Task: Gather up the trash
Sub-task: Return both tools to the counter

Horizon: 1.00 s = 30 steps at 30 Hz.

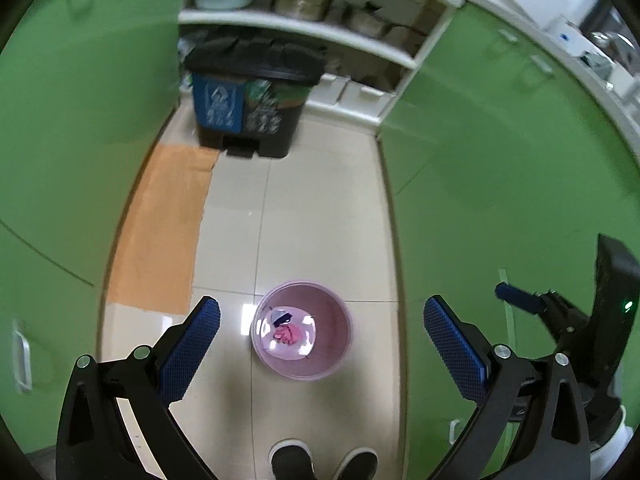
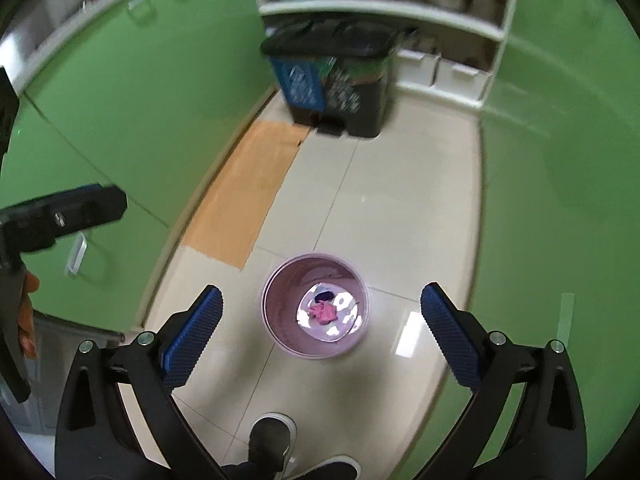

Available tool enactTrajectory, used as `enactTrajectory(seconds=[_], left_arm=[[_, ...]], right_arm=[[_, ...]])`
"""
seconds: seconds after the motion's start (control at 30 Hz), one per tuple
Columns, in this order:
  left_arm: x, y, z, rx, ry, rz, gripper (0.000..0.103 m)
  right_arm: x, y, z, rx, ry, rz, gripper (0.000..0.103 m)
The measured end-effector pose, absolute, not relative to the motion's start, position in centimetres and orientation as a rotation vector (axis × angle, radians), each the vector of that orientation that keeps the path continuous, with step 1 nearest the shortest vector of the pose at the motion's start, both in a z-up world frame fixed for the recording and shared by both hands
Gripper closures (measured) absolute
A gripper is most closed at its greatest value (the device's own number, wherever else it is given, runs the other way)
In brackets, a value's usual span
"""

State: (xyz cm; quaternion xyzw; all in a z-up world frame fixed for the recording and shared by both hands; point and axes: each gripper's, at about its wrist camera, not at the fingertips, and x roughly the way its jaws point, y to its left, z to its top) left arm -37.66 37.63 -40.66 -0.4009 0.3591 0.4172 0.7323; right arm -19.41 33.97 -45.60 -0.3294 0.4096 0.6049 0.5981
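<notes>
A small pink wastebasket (image 1: 338, 344) (image 2: 280, 300) stands on the tiled floor below both grippers. Crumpled pink trash (image 1: 287, 334) (image 2: 323, 313) and a dark scrap (image 1: 281, 317) (image 2: 323, 296) lie at its bottom. My left gripper (image 1: 320, 312) hangs well above the basket, open, nothing between its blue pads. My right gripper (image 2: 320, 300) is also high over the basket and open, empty. The right gripper (image 1: 520, 300) shows at the right edge of the left wrist view; the left gripper's body (image 2: 60, 216) shows at the left of the right wrist view.
Green cabinet doors (image 1: 80, 140) (image 2: 560, 160) line both sides of a narrow aisle. A black two-part pedal bin (image 1: 252, 92) (image 2: 336, 80) stands at the far end under white shelves (image 1: 304, 28). A tan mat (image 1: 160, 232) (image 2: 248, 196) lies along the left. The person's shoes (image 1: 320, 460) (image 2: 272, 440) are below.
</notes>
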Motion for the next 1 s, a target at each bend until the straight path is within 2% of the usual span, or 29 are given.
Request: enactTrajectory(seconds=[0.23,0.33,0.53,0.73,1.0], left_arm=[[-33.6,33.1,-25.0,-0.776,0.828,0.839,0.005],[-32.0,30.5,-18.8,-0.734,0.838,0.797,0.005],[-27.8,25.3,-10.5,-0.643,0.863,0.691,0.005],[-21.8,20.9,-6.6,-0.523,0.876,0.540,0.005],[-11.5,14.2,-4.0,-0.359,0.896,0.261,0.005]], right_arm=[[-16.2,26.9,-27.8,-0.666,0.923,1.318,0.005],[-14.8,23.7,-21.9,-0.630,0.921,1.285,0.004],[-11.3,15.5,-11.0,-0.538,0.887,1.175,0.004],[-6.7,6.0,-6.2,-0.432,0.859,1.001,0.004],[-2.4,-7.3,-4.3,-0.309,0.853,0.707,0.004]])
